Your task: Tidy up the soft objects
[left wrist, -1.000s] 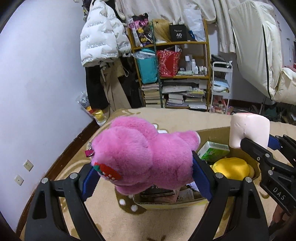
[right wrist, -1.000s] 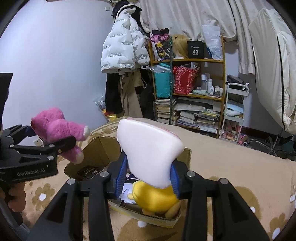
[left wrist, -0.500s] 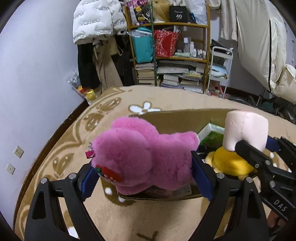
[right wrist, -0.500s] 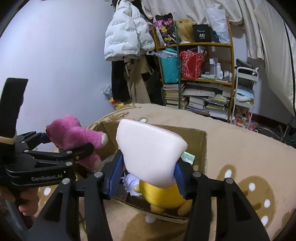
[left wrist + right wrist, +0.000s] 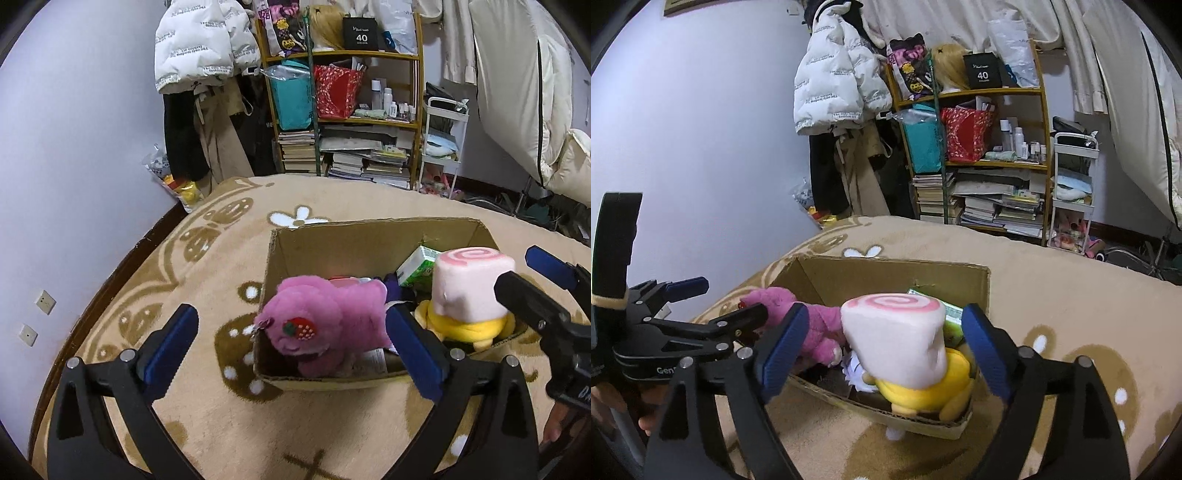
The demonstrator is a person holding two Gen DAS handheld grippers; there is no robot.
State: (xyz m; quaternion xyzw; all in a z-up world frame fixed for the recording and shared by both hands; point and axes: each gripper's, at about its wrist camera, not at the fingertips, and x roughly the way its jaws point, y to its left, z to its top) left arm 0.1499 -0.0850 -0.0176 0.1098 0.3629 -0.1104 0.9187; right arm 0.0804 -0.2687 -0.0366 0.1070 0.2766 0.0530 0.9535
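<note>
A pink plush bear (image 5: 325, 325) with a strawberry patch lies in the near left corner of an open cardboard box (image 5: 369, 240) on the beige rug. My left gripper (image 5: 291, 350) is open just above and in front of it, apart from it. A white and pink swirl roll plush (image 5: 897, 339) rests on a yellow plush (image 5: 923, 387) in the box's right end. My right gripper (image 5: 882, 350) is open around the roll without touching it. The bear (image 5: 809, 325) and the box (image 5: 897, 273) show in the right wrist view, the roll (image 5: 469, 284) in the left one.
A green packet (image 5: 417, 266) and dark items lie in the box. A shelf (image 5: 343, 110) with books, bags and bottles stands at the back wall, beside hanging coats (image 5: 207, 74) and a white cart (image 5: 443, 147). The lilac wall (image 5: 74, 166) is on the left.
Both grippers have opened. The pink bear dropped from my left gripper into the box, and the roll plush left my right gripper and settled on the yellow plush.
</note>
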